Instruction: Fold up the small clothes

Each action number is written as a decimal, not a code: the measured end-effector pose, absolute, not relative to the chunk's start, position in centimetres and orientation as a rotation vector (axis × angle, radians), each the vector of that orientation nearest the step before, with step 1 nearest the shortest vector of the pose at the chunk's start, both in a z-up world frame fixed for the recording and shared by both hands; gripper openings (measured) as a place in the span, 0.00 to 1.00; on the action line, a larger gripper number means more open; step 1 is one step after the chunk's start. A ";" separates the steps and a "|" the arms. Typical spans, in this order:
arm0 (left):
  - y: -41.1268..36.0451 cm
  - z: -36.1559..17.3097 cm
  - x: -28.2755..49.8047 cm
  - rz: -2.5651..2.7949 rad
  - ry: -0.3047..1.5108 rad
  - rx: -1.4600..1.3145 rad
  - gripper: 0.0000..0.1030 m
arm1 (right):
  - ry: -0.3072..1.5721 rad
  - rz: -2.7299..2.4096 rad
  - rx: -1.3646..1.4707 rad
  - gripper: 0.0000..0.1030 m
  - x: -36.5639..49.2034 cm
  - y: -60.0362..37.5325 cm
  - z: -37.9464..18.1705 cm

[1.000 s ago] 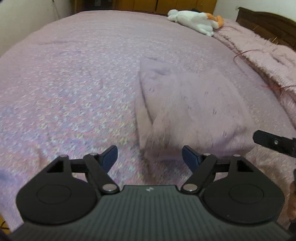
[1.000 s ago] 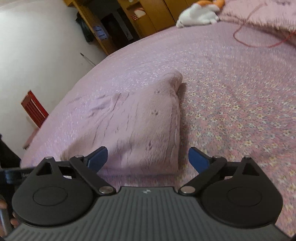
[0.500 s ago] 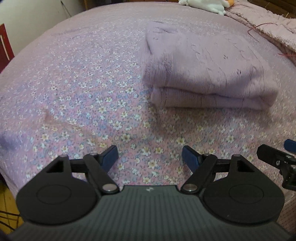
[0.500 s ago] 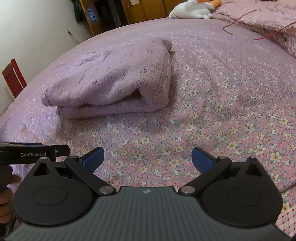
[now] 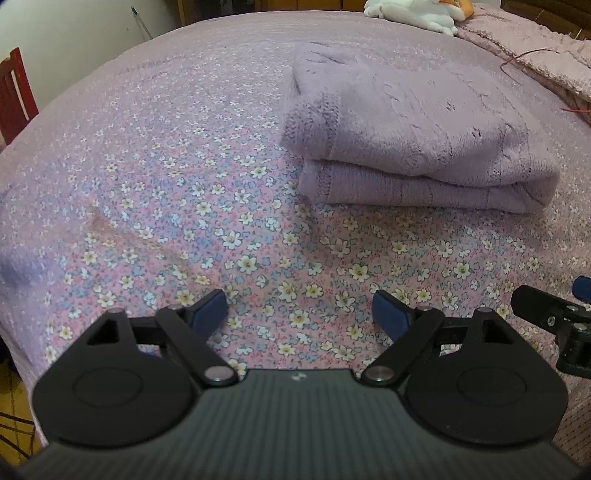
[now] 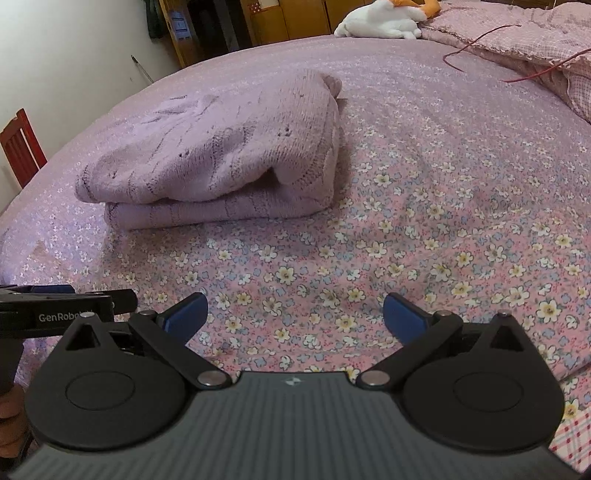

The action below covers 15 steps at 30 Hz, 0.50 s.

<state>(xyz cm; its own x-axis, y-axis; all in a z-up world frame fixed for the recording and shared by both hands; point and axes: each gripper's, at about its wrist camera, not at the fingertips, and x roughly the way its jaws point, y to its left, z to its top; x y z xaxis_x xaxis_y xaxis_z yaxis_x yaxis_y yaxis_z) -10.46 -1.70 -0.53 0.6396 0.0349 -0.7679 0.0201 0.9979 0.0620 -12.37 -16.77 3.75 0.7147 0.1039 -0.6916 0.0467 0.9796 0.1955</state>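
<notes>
Floral bedspread (image 5: pixel 258 229); folded sweater (image 5: pixel 417 136) untouched; plush toy (image 5: pixel 413 14) cropped; both grippers wide.

Lilac knit sweater (image 5: pixel 417 122) (image 6: pixel 221 147), folded into a flat rectangular bundle, two thick layers stacked. Lies on the floral bedsheet (image 5: pixel 221 229) (image 6: pixel 424 229), mid-bed. Top layer slightly rumpled and fuzzy, with small dark eyelet holes in the knit. Ribbed edge shows at the near left corner in the left view; the right end gapes open a little in the right view.
</notes>
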 end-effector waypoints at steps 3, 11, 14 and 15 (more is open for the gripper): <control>-1.8 -0.6 -10.5 0.009 0.876 0.070 0.85 | 0.779 0.030 0.199 1.00 -12.3 -16.7 3.6; -1.9 -0.6 -10.5 0.008 0.872 0.066 0.85 | 0.777 0.031 0.205 1.00 -12.3 -16.8 3.5; -1.9 -0.7 -10.5 0.008 0.872 0.068 0.85 | 0.777 0.031 0.206 1.00 -12.3 -16.8 3.5; -1.9 -0.7 -10.4 0.009 0.872 0.070 0.85 | 0.777 0.031 0.206 1.00 -12.3 -16.7 3.5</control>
<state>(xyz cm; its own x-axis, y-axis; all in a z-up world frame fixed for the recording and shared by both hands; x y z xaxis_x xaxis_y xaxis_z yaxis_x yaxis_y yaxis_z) -10.42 -1.90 -0.74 0.6431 0.0360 -0.7649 0.0210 0.9977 0.0646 -12.29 -16.74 3.50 0.7139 0.1033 -0.6926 0.0481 0.9795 0.1956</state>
